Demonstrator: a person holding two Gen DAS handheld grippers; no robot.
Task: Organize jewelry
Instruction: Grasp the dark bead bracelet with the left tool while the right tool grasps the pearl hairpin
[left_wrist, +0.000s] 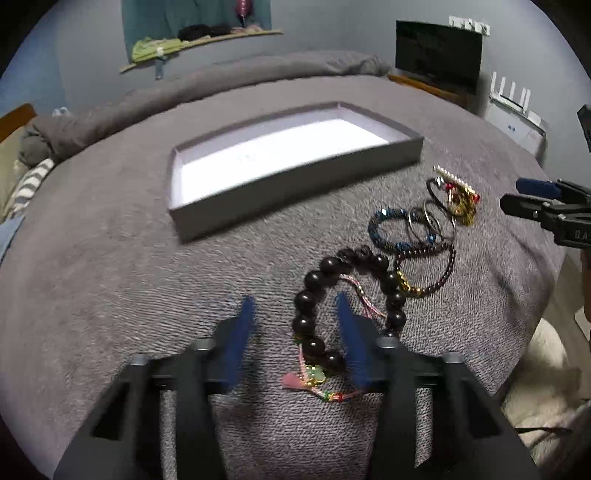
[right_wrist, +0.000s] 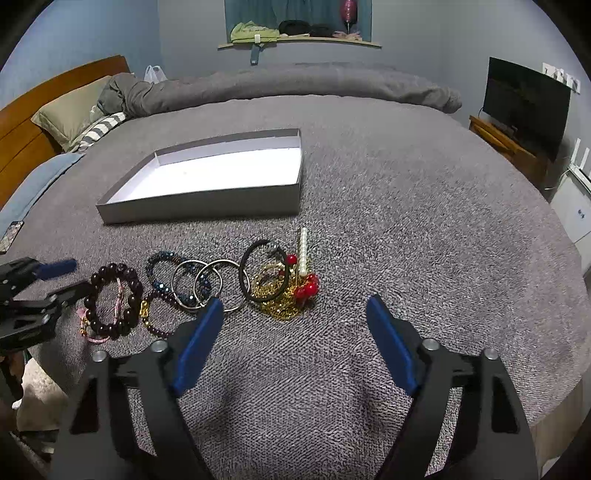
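1. Two tongs are in use, both released. My left gripper (left_wrist: 295, 317) has its blue pads spread across the near-left arc of the large dark round-bead bracelet (left_wrist: 343, 306), one pad inside the loop and one outside it. My right gripper (right_wrist: 295, 314) hangs wide apart above bare blanket, grasping nothing.
2. Location: the bracelet lies flat on the grey textured bed blanket (right_wrist: 406, 221), at the left end of a row of jewelry. The shallow grey cardboard tray with white floor (right_wrist: 207, 210) sits farther off and holds nothing visible.
3. Handling, as I judge it: the beads are hard, smooth and likely slippery, while the strung loop is limp and will sag when lifted.
4. Grip point: clench on a single bead run, clear of the thin pink woven cord (left_wrist: 360, 295) lying across the loop.
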